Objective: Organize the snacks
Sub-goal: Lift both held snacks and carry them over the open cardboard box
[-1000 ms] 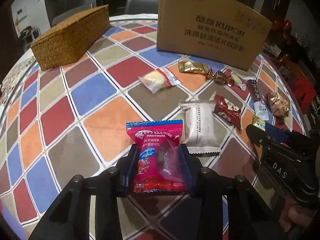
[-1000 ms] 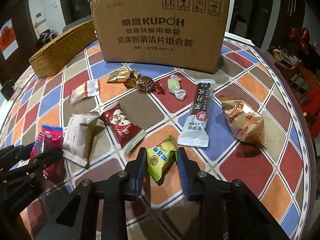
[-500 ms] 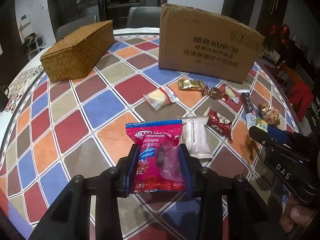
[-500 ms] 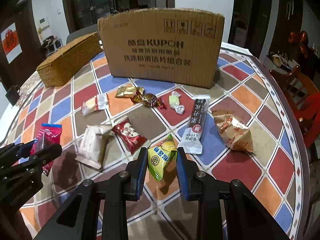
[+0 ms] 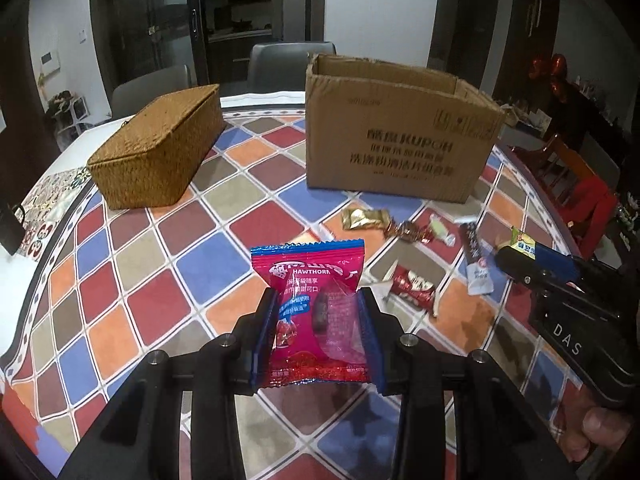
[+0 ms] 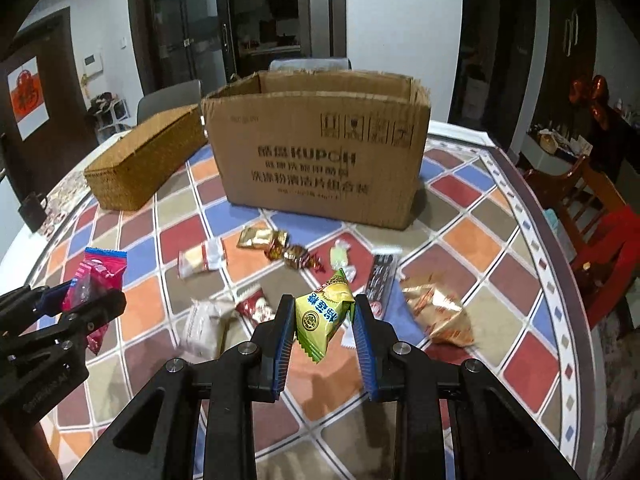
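**Two Snacks Held Above the Table**

Left gripper (image 5: 317, 320) clamped on a red-pink hawthorn packet (image 5: 316, 312), held above the checkered tablecloth (image 5: 160, 264). Right gripper (image 6: 322, 322) pinched on a yellow-green triangular packet (image 6: 324, 314), also clear of the cloth. Beyond both, an open brown cardboard box (image 6: 316, 160); beside it, a woven lidded basket (image 5: 160, 156). Loose wrapped snacks (image 6: 296, 256) scattered below.

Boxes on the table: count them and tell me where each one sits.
2. The open cardboard box stands at the far middle of the table. The closed wicker box lies to its left. Another could be hidden behind the cardboard one.
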A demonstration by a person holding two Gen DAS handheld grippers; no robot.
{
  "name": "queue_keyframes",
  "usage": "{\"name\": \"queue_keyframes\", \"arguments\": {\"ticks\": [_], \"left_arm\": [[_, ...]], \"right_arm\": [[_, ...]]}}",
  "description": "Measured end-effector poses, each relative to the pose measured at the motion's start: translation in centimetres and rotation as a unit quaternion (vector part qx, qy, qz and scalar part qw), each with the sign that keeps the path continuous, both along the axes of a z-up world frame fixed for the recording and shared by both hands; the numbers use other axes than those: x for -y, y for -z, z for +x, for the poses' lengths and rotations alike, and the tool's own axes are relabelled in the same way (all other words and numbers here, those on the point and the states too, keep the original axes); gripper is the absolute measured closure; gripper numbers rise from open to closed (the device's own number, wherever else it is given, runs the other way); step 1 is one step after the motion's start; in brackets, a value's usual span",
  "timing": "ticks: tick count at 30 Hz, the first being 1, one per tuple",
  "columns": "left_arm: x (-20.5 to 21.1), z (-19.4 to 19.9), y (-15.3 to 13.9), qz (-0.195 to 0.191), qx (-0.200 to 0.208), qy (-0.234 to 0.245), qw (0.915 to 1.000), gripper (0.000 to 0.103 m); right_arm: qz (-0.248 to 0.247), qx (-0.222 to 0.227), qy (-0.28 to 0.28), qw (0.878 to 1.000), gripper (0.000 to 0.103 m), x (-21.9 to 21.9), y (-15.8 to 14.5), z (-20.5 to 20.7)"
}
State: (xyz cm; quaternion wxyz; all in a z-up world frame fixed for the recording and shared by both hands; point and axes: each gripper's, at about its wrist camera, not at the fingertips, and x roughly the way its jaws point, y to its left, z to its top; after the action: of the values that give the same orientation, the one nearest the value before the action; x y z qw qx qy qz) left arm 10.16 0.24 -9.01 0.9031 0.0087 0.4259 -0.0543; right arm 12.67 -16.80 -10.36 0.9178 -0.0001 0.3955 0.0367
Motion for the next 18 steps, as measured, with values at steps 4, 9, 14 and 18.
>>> {"name": "queue_keyframes", "arguments": {"ticks": [4,9,14,18], "left_arm": [[0.4,0.5,-1.2,0.002,0.011,0.006,0.9999,0.064],[1.0,1.3,-2.8,0.002,0.028,0.012,0.9995,0.064],[1.5,2.6,-4.4,-0.003,0.043,0.022,0.9989,0.064],[2.2,4.2,-5.7,-0.003,0.054,0.033,0.998,0.064]], "right_arm": [[0.0,0.014,0.002,1.0,0.073,0.3,-1.3,0.3],[-0.001,0.029,0.005,1.0,0.073,0.8,-2.8,1.1],[0.005,0.042,0.007,0.999,0.073,1.4,-4.3,2.4],[0.005,0.052,0.007,0.999,0.073,1.7,-5.3,3.8]]}}
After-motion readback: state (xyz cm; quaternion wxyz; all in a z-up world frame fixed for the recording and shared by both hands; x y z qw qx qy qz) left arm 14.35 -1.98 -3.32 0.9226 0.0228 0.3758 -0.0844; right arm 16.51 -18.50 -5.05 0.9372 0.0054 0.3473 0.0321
